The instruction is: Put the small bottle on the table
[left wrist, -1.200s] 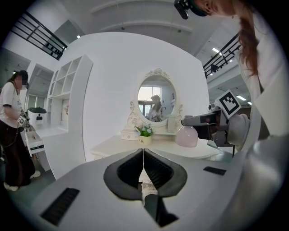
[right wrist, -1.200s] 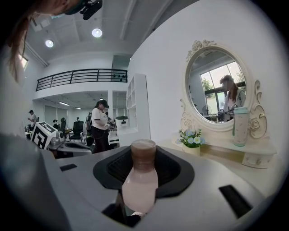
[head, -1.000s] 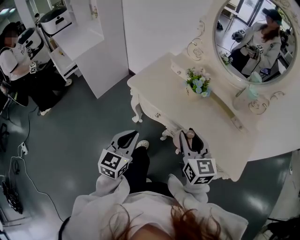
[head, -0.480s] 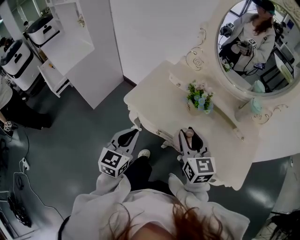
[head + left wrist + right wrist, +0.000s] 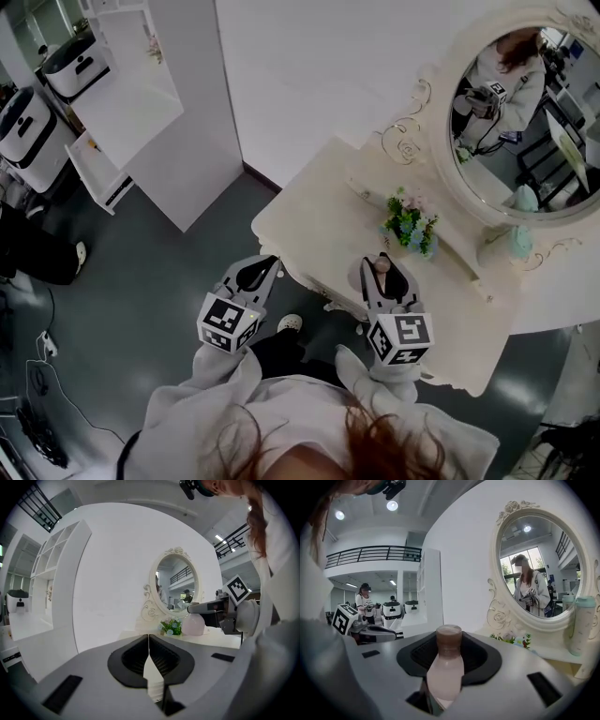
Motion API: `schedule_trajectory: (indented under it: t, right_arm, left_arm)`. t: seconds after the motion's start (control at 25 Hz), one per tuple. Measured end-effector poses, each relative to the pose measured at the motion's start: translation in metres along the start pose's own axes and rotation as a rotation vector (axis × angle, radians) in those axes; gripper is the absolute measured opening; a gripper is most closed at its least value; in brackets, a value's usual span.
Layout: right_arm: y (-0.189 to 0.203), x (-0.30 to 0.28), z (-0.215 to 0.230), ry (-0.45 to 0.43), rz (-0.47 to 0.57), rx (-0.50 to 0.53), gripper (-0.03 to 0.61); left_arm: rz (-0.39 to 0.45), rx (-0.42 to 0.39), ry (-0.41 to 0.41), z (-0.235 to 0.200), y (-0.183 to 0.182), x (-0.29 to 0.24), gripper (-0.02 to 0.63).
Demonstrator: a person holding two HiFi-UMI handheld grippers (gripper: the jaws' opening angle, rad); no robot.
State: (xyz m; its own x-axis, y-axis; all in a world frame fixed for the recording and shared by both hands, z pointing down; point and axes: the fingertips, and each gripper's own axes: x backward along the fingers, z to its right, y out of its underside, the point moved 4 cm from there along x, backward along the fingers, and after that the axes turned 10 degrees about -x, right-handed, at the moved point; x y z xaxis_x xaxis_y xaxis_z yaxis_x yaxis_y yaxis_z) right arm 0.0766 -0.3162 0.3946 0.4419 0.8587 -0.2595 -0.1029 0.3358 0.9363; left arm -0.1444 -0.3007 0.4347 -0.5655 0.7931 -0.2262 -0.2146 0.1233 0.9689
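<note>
Grey floor and plain white walls surround a cream dressing table with carved, curling legs, seen from steeply above by a camera on the person's head. An oval mirror in an ornate cream frame stands at the back of the dressing table, and it reflects a person in a pale jacket holding the grippers. A small pot of blue, pink and green flowers sits on the table top in front of the mirror. A pale tumbler with a teal lid stands on the table further along, near the foot of the mirror. A tall white shelf unit stands on the floor well to the left of the dressing table.

The right gripper is held over the near edge of the dressing table, pointing towards the mirror. Its jaws are clenched on the small bottle, a pale pink bottle with a brown cap that lies along the jaws, cap end forward. The bottle is in the air in this grip and does not rest on the table.

The left gripper is held beside the dressing table's front left corner, over the floor. Its jaws are pressed together with nothing between them.
</note>
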Motion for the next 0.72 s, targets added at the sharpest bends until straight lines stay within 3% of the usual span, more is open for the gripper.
schedule_trajectory:
  t: [0.36,0.72]
  right_arm:
    - [-0.007,-0.056,0.000,0.034,0.008,-0.020,0.153]
    - [0.010,-0.109,0.025,0.091,-0.052,-0.019,0.153]
  left_arm:
    - [0.007,-0.004,0.022,-0.055,0.005,-0.027,0.018]
    - [-0.020,0.015,0.072,-0.081,0.020,-0.068,0.018]
